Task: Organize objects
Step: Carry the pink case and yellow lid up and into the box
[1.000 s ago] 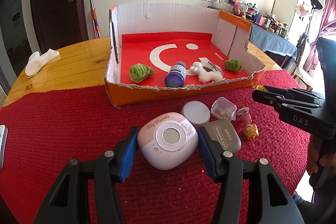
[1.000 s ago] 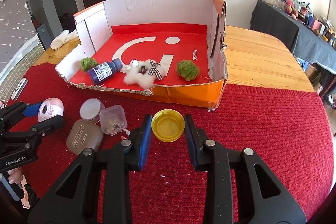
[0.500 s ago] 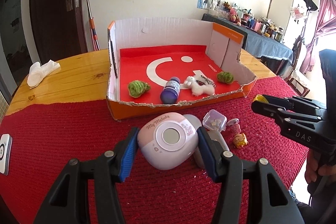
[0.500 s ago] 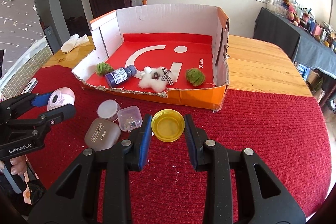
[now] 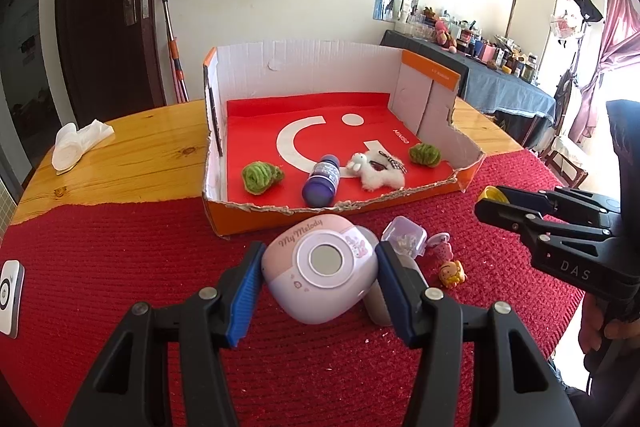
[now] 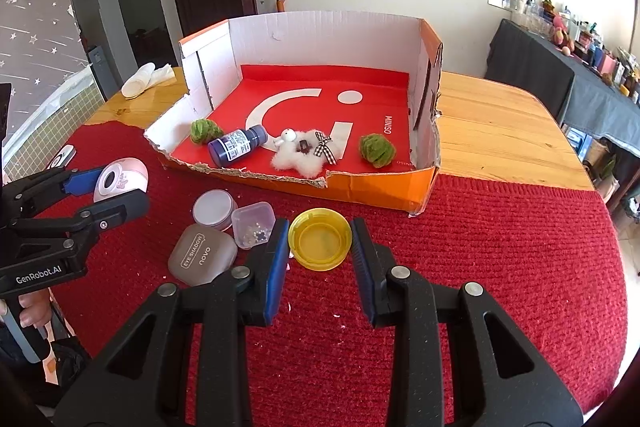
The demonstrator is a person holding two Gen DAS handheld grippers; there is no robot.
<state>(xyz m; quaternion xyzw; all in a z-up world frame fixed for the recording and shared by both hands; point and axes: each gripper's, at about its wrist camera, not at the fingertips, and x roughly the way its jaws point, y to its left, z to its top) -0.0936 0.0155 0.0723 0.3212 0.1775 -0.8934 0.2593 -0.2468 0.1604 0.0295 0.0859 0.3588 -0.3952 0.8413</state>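
My left gripper [image 5: 318,269] is shut on a pink My Melody case [image 5: 320,269] and holds it above the red cloth; it also shows in the right wrist view [image 6: 120,179]. My right gripper [image 6: 320,241] is shut on a yellow lid [image 6: 320,239], raised above the cloth. The open cardboard box [image 5: 256,219] with a red floor holds two green fuzzy balls [image 5: 260,177], a blue bottle [image 5: 320,183] and a white plush toy [image 5: 378,173]. On the cloth lie a grey eyeshadow case [image 6: 202,257], a round white jar [image 6: 214,209] and a clear bead box [image 6: 254,223].
Small pink and orange figurines [image 5: 450,269] lie on the cloth to the right of the held case. A white cloth [image 5: 76,145] lies on the wooden table [image 5: 140,163] at the back left. A white device [image 5: 10,297] sits at the cloth's left edge.
Both grippers have risen with the case and the lid in them; the box and the loose items now sit lower and farther off in both views.
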